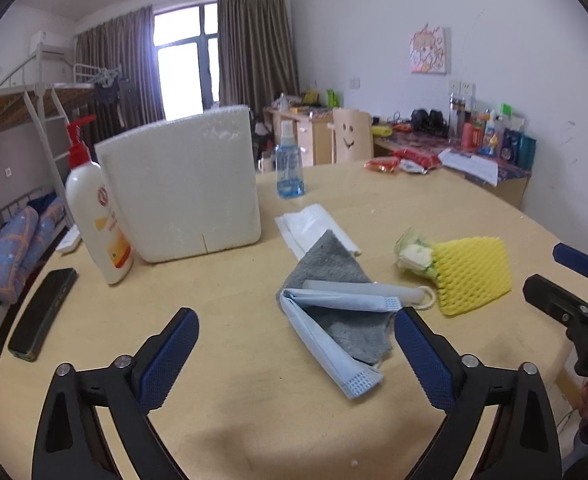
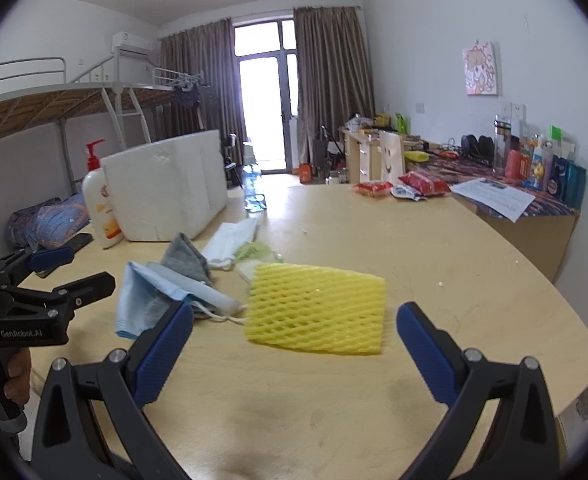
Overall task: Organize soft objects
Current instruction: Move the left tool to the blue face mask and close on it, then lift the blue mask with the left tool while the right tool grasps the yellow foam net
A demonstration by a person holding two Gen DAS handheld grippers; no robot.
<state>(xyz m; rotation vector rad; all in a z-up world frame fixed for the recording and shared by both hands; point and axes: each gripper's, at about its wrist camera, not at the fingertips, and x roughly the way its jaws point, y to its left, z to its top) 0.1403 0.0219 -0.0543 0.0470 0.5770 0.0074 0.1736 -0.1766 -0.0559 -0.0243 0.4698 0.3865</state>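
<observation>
Nearest, both grippers hover low over the near edge of the pale wooden table [image 1: 233, 420]. Left gripper [image 1: 296, 334]: blue-padded fingers spread wide, nothing between them, aimed at the mask-and-cloth heap. Right gripper [image 2: 294, 330]: fingers likewise spread wide, empty, lined up with the yellow foam mesh fruit sleeve [image 2: 318, 308], which lies flat just beyond the tips and apart from them.

Soft items all loose on the table, none gathered:
- light blue pleated face mask [image 1: 326, 332], folded over, draped across a grey cloth [image 1: 330, 264]; a rolled pale mask [image 1: 374, 290] with ear loop lies across the same heap.
- yellow sleeve to the right of the heap, touching a crumpled green-and-white foam net [image 1: 412, 250] at its far left corner.
- white folded mask or tissue pack [image 1: 314, 228] just beyond the grey cloth; cannot tell which.

Progress, as judged: nothing sorted yet; task looks at its start, every soft piece left to collect.

Containers: white foam box [image 1: 181, 188] stands far left, near side closed to both cameras; contents hidden, cannot tell whether anything is in it. Likely destination, but that is a guess. White pump bottle with red top [image 1: 93, 208] just left of it; clear blue spray bottle [image 1: 289, 168] beyond on the right. Black phone [image 1: 41, 312] near left edge.
</observation>
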